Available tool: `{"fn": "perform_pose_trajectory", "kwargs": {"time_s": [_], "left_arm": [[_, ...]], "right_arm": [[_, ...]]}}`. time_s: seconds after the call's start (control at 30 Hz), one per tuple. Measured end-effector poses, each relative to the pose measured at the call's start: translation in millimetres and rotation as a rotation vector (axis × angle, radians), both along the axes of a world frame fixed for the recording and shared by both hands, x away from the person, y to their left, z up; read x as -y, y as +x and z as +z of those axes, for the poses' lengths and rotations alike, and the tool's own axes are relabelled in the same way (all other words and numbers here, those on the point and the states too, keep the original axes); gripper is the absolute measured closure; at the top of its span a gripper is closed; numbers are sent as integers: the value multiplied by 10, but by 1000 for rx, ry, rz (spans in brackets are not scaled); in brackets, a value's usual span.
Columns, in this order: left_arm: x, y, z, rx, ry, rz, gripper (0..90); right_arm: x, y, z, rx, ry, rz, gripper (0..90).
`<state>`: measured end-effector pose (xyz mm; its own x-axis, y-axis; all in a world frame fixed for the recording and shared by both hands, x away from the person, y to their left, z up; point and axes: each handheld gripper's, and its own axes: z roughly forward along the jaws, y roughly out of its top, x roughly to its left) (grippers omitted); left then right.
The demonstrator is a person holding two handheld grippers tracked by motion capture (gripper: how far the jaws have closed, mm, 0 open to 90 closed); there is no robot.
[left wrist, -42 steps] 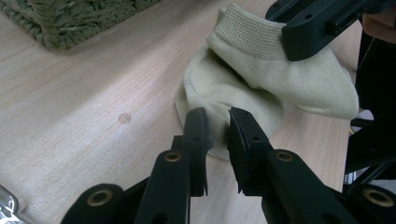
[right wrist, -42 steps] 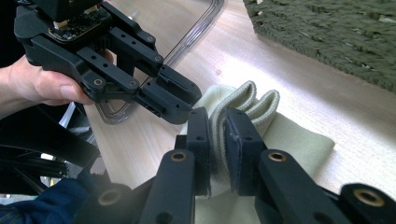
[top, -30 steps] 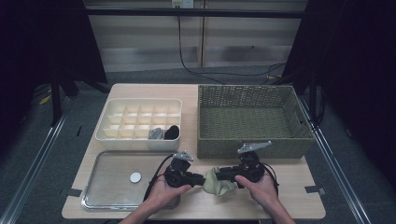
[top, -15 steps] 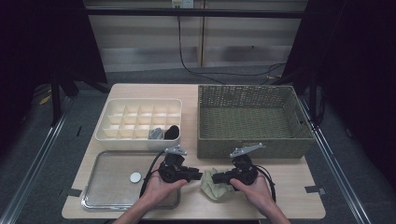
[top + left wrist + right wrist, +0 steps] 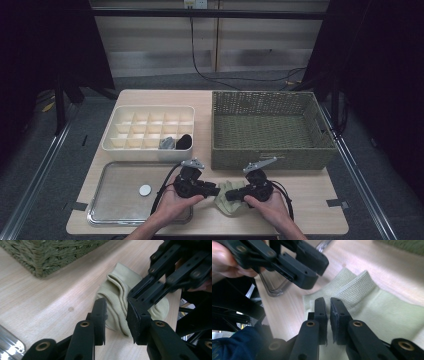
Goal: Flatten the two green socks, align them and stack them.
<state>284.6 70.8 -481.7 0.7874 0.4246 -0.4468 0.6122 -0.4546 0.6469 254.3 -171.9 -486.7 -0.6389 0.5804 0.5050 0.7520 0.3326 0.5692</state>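
Pale wooden table (image 5: 310, 210), sock (image 5: 231, 196) lying at its six o'clock edge. Right gripper (image 5: 239, 193) pinches the sock's fabric; left gripper (image 5: 214, 190), jaws just widening, straddles the ribbed cuff without pressing. Next, I reckon, left must clamp the cuff.

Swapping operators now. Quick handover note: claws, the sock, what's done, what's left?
Right claw: jaws nearly together, pinching the pale green sock near its ribbed cuff; they have just closed.
Left claw: open, jaws either side of the sock's folded edge, not pressing; they have just been opening.
Sock lies on the table at the front edge, in front of the wicker basket.
Divider box holds a grey and a black item.
Done: right grip on the sock.
Left: probably fold or roll it, then stow it.
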Motion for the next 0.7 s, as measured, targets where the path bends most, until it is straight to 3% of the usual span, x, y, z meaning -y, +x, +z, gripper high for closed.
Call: {"fn": "perform_pose_trajectory", "kwargs": {"time_s": [0.1, 0.2, 0.3, 0.43, 0.53, 0.57, 0.7], "left_arm": [[17, -4, 19, -6, -5, -8, 690], [53, -14, 51, 7, -8, -26, 740], [130, -37, 97, 23, -25, -57, 780], [238, -30, 88, 6, -51, -85, 848], [325, -44, 29, -4, -32, -116, 863], [353, -53, 3, 10, -4, -111, 863], [374, -10, -96, 3, 31, -111, 864]], "right_arm": [[156, -25, 121, 16, 44, -53, 838], [307, -39, 176, 32, 35, -90, 836], [416, -67, 168, 27, 16, -119, 823], [504, -104, 75, 16, 9, -147, 795], [514, -112, 34, 9, -2, -149, 767], [518, -114, 31, 12, -5, -148, 763], [531, -120, 12, 15, -7, -155, 737]]}}
